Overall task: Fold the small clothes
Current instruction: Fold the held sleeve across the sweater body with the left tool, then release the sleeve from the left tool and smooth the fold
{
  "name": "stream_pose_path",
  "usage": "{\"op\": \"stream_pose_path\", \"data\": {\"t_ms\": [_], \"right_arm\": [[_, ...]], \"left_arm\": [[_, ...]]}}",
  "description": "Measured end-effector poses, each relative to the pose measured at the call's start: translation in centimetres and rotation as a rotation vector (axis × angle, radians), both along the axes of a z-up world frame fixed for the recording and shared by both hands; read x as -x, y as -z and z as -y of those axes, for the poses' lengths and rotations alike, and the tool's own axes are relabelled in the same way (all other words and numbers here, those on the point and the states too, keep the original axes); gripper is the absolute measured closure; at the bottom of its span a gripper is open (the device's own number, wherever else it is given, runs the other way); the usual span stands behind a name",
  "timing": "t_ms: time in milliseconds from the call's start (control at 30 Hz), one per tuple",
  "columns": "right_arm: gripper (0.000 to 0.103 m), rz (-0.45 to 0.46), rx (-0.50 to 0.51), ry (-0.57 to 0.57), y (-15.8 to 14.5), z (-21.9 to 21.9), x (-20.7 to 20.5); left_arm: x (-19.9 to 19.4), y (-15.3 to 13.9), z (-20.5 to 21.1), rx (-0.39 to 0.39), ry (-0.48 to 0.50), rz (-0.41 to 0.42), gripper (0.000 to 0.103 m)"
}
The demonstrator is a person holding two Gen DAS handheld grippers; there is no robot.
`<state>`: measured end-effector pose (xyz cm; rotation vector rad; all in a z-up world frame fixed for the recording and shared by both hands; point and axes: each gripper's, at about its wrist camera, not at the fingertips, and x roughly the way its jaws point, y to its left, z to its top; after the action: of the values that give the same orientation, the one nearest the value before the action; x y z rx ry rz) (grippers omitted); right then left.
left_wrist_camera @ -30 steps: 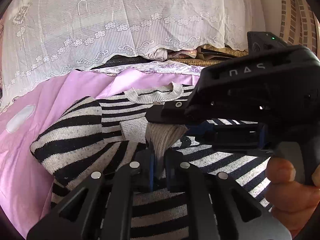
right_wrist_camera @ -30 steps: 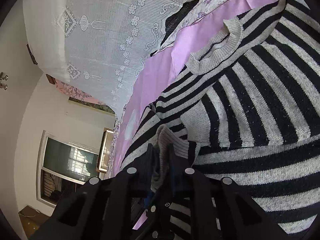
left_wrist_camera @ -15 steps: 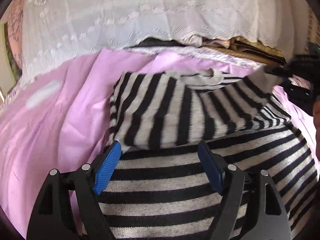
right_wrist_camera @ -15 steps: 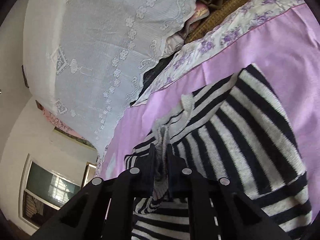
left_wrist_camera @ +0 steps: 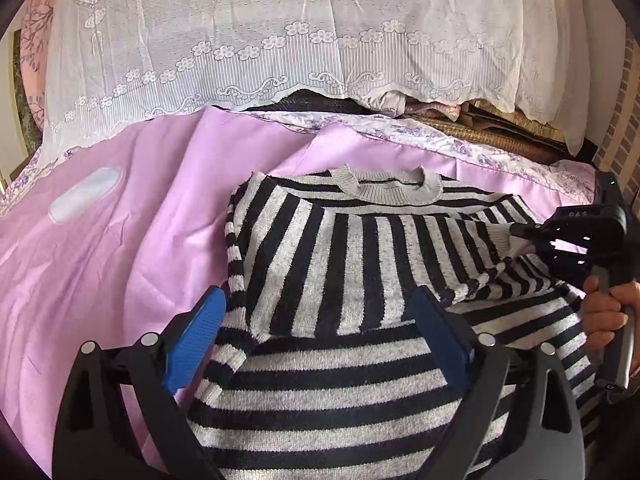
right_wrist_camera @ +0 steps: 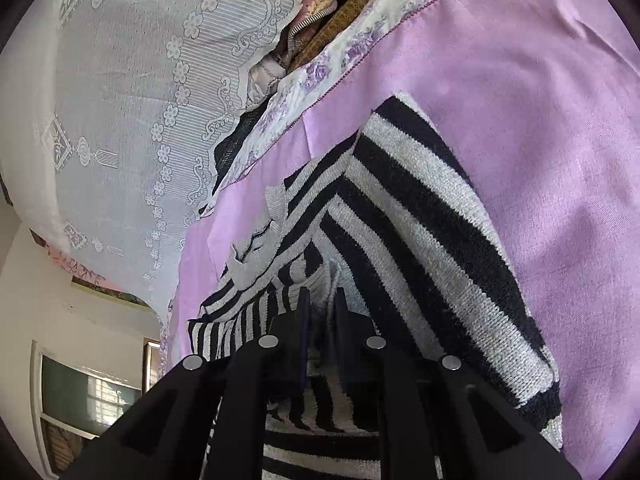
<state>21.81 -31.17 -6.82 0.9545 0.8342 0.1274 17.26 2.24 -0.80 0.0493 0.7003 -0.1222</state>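
Observation:
A black-and-grey striped sweater (left_wrist_camera: 360,264) lies on the pink bedsheet (left_wrist_camera: 140,220), collar away from me. Its left sleeve is folded across the chest. My left gripper (left_wrist_camera: 316,304) hovers over that folded sleeve; its jaws are opening wide, and its blue pads (left_wrist_camera: 200,332) touch no cloth. At the right, a hand (left_wrist_camera: 604,312) holds my right gripper (left_wrist_camera: 516,236), shut on the grey cuff (left_wrist_camera: 502,236) of the other sleeve. In the right wrist view the cuff (right_wrist_camera: 320,280) is pinched in my right gripper (right_wrist_camera: 320,296), whose jaws are easing open slightly, above the sweater (right_wrist_camera: 440,216).
A white lace cover (left_wrist_camera: 280,40) drapes over piled bedding (left_wrist_camera: 480,120) at the back of the bed. A floral sheet border (left_wrist_camera: 440,136) runs behind the sweater. Bare pink sheet stretches to the left. A window (right_wrist_camera: 88,396) shows in the right wrist view.
My left gripper let go of the cuff it pinched and opened wide, drawing back. The right gripper carried its sleeve cuff out to the sweater's right side.

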Motion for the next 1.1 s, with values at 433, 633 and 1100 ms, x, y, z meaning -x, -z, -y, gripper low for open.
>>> {"op": "stream_pose_path", "data": {"t_ms": [433, 633, 1100], "right_arm": [[0.088, 0.105, 0.223, -0.164, -4.3, -6.5, 0.2], [0.08, 0.037, 0.281, -0.204, -1.2, -6.5, -1.1], [0.084, 0.091, 0.172, -0.162, -2.6, -6.2, 0.0]], "left_arm": [[-2.9, 1.5, -2.7, 0.083, -0.088, -0.122, 0.011], [-5.2, 3.7, -1.0, -0.071, -0.086, -0.175, 0.005], [-6.4, 0.5, -2.3, 0.092, -0.049, -0.09, 0.005]]}}
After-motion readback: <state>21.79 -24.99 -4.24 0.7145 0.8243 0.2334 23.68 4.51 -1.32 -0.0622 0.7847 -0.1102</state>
